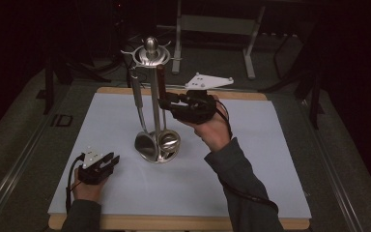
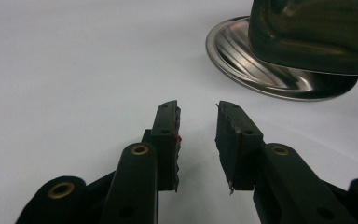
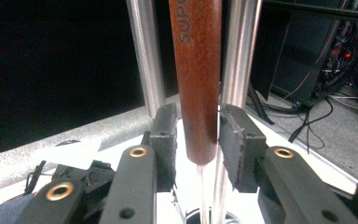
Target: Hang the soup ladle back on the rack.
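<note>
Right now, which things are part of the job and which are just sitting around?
In the job: right gripper, jaws either side of the wooden handle; utensil stand it hangs on.

Just around: left gripper, open on the table; ladle; metal frame behind.

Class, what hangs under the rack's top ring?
Under the top ring hang a steel ladle and a wooden-handled utensil, held by the right gripper. Its hook isn't discernible.
</note>
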`<state>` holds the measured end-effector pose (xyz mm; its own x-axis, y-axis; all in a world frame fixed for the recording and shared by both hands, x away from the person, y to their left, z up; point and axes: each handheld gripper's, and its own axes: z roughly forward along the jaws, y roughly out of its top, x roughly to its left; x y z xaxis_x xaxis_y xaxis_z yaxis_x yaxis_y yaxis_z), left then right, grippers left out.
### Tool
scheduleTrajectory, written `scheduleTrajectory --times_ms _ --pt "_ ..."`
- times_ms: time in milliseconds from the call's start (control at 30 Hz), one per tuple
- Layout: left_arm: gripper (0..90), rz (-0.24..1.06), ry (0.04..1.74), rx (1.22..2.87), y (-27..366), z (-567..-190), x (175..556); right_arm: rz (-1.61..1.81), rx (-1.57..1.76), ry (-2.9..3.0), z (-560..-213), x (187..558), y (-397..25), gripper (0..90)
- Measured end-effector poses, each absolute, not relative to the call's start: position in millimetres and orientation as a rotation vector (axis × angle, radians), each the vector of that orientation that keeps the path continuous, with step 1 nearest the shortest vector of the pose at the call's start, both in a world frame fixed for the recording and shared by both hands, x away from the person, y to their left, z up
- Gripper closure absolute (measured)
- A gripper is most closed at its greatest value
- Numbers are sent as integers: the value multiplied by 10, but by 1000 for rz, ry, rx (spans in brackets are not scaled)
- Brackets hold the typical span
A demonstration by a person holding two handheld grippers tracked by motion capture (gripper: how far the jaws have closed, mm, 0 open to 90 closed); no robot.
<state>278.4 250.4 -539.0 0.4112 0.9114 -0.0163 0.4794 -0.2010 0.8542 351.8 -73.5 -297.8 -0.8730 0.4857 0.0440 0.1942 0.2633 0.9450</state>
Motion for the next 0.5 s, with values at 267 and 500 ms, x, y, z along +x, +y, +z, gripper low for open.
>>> scheduleTrajectory --times_ms 267,500 --pt "696 655 1197 1831 2503 -5390 2783 1591 629 2290 -3001 3486 -962 664" --pt "696 654 1199 1833 2502 -5390 2785 1428 661 2355 -3091 3547 -1104 665"
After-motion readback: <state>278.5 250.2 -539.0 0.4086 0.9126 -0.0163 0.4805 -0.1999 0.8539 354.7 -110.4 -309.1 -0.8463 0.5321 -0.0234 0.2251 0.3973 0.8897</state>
